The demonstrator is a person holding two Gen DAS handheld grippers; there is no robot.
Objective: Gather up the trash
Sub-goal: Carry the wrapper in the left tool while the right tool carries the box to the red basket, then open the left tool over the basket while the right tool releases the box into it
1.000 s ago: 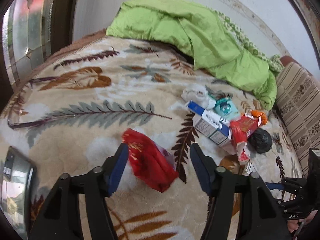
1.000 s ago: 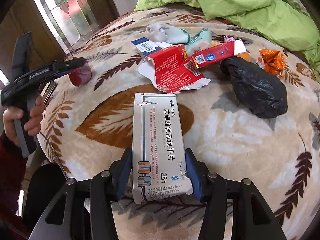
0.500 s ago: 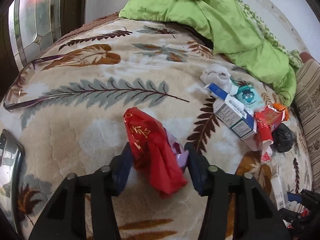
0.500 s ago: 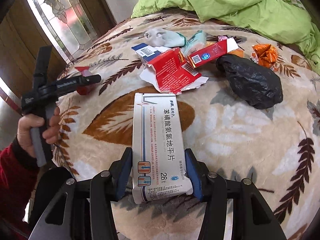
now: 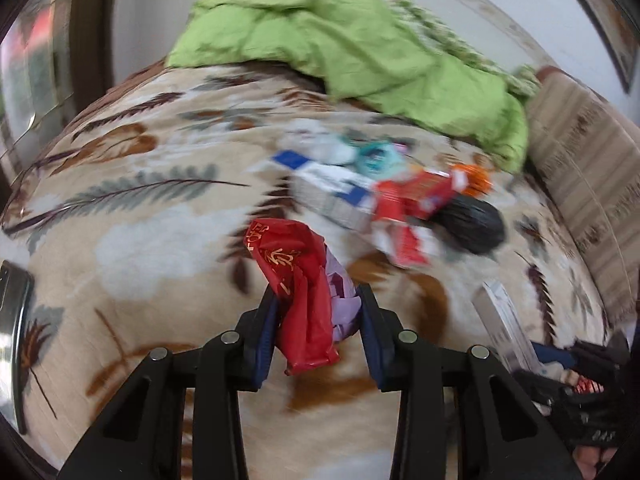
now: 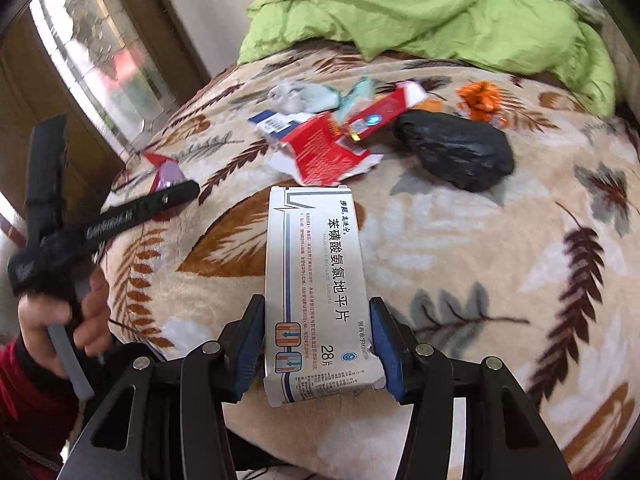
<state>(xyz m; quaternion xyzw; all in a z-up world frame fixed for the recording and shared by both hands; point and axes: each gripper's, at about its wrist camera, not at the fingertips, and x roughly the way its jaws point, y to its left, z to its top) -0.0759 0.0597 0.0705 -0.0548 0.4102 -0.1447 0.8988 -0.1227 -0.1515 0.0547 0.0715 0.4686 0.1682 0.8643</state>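
My left gripper point(image 5: 318, 330) is shut on a crumpled red plastic bag point(image 5: 298, 280) with a purple scrap in it, held above the bed; it also shows in the right wrist view point(image 6: 168, 178). My right gripper point(image 6: 318, 344) is shut on a white medicine box point(image 6: 316, 280) with blue lines, lifted over the blanket; the box also shows in the left wrist view point(image 5: 504, 320). More trash lies in a pile beyond: a torn red carton point(image 6: 324, 152), a blue-and-white box point(image 5: 328, 192), a black bag point(image 6: 456, 150), an orange wrapper point(image 6: 482, 98), a white wad point(image 6: 294, 94).
The bed is covered by a beige leaf-patterned blanket point(image 6: 500, 260). A green quilt point(image 5: 352, 48) is bunched at the far side. A striped cushion point(image 5: 588, 184) lies to the right. A door with patterned glass point(image 6: 100, 56) stands at the left.
My left gripper has closed on the red bag and lifted it, swinging right toward the pile. My right gripper keeps the medicine box and has pulled back slightly.
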